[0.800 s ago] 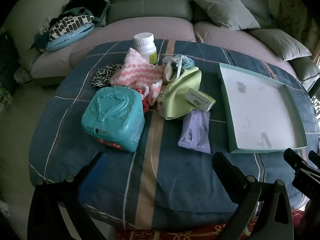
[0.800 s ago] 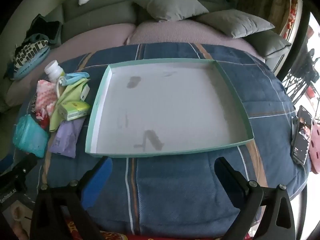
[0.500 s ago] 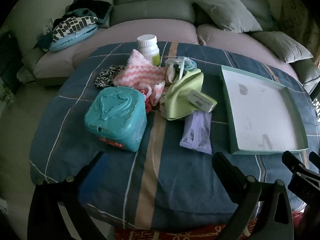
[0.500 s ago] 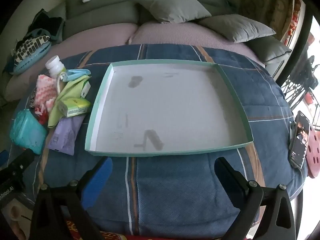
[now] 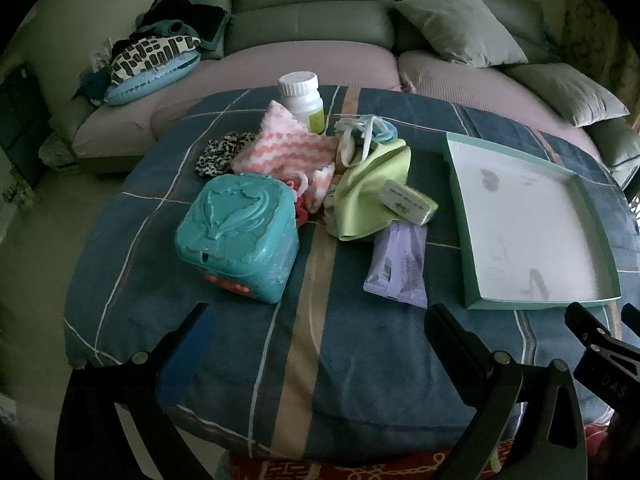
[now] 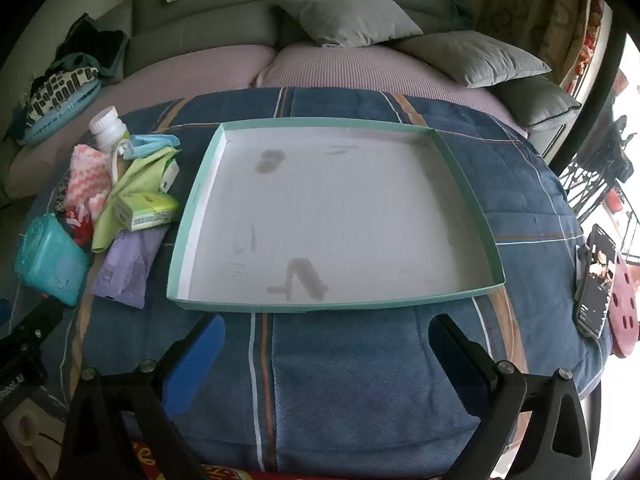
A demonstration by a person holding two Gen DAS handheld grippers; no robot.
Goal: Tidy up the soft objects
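Observation:
A pile lies on the blue plaid cloth: pink-white knit cloth [image 5: 280,152], lime green cloth [image 5: 368,196], leopard scrunchie [image 5: 220,156], light blue mask [image 5: 376,128], purple wipes pack [image 5: 400,268], small tissue pack [image 5: 408,202]. A green-rimmed shallow tray [image 5: 464,208] sits right of the pile; in the right wrist view [image 6: 192,220] it is empty. My left gripper [image 5: 316,328] is open and empty near the table's front edge. My right gripper [image 6: 326,336] is open and empty in front of the tray.
A teal plastic box [image 5: 236,236] and a white pill bottle [image 5: 302,100] stand by the pile. A phone [image 6: 596,280] lies at the table's right edge. A sofa with grey cushions [image 6: 348,8] is behind the table.
Both grippers have drawn back and risen slightly, so the table appears a little lower in both views. Nothing on the table has moved.

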